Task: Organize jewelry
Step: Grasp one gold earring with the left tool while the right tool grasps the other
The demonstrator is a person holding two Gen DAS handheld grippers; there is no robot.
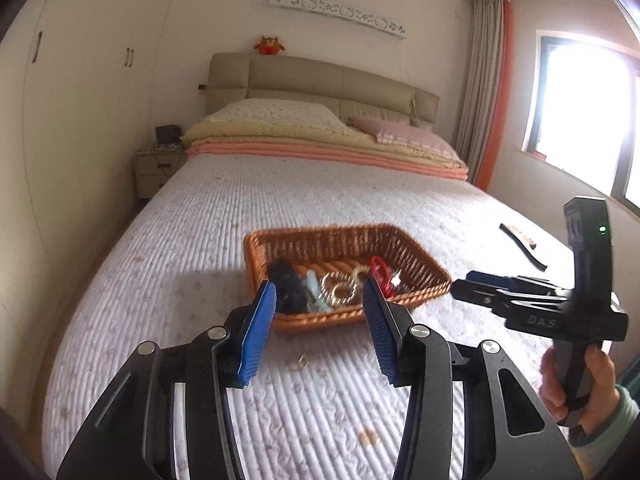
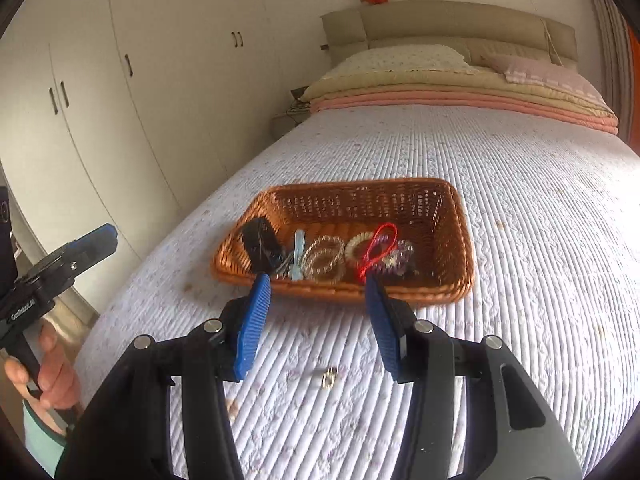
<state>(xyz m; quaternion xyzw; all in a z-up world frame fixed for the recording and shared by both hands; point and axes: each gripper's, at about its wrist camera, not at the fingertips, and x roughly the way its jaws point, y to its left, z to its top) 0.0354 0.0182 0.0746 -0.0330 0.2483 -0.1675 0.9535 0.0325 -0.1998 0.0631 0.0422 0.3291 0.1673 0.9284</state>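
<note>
Bedroom scene seen from two wrist cameras, both looking up a bed (image 2: 520,208) covered in a white ribbed quilt. A brown wicker basket (image 2: 460,216) sits on the quilt near the foot end, just ahead of both pairs of tongs.

Inside the basket, along its near wall, lie several small accessories: a black hair clip (image 2: 262,245) at the left, a pale blue clip (image 2: 298,254) beside it, clear coiled hair ties (image 2: 324,260) in the middle, a cream coiled tie (image 2: 360,245), and a red cord loop (image 2: 378,246) lying over a purple beaded piece (image 2: 400,254) at the right.

The left tongs (image 1: 320,322) are released, blue pads spread wide with nothing between them, hovering above the quilt in front of the basket. The right tongs (image 2: 318,314) are likewise released and empty, their tips near the basket's near rim.

A small metal ring (image 2: 329,377) lies alone on the quilt, outside the basket, below the right tongs. A dark curved hairband (image 1: 522,246) rests on the quilt well to the right of the basket.

Pillows and folded blankets (image 1: 320,144) are stacked at the headboard.
</note>
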